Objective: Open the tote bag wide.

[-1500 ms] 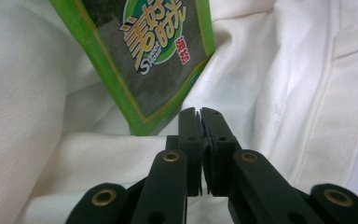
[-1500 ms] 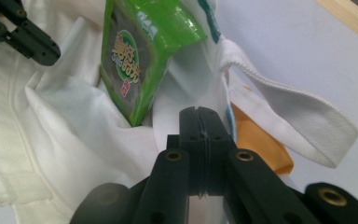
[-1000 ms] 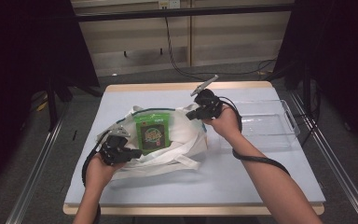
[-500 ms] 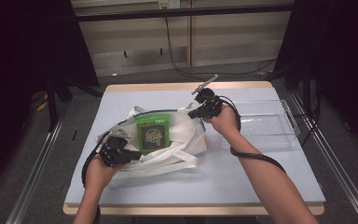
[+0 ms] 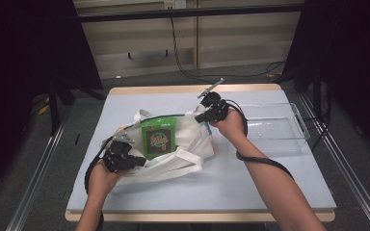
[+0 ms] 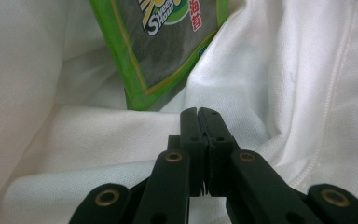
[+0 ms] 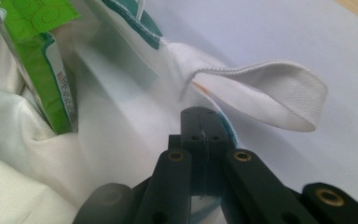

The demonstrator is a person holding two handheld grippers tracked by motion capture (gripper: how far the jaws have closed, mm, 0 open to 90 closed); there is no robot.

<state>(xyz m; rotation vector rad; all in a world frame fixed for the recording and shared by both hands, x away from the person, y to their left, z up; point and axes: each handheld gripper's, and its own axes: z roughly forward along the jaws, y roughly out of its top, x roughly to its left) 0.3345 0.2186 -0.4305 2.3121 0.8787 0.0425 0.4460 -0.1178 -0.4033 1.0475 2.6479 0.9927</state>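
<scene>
The white cloth bag [image 5: 173, 149] is lying slumped in the middle of the pale blue tabletop [image 5: 221, 192], its mouth being held wide from two sides so the contents stay reachable. A clear plastic tray [image 5: 274, 130] is sitting just beside it on the person's right, probably as the drop-off spot. A green snack packet [image 5: 158, 137] is standing half out of the bag's opening, leaning against the cloth. The left tongs [image 6: 199, 114] are pinching together on a fold of the bag's near rim, pulling it toward the person. The right tongs [image 7: 200, 116] are clamping the far rim next to a looped strap [image 7: 261, 88], drawing that edge away to keep the mouth taut.
</scene>
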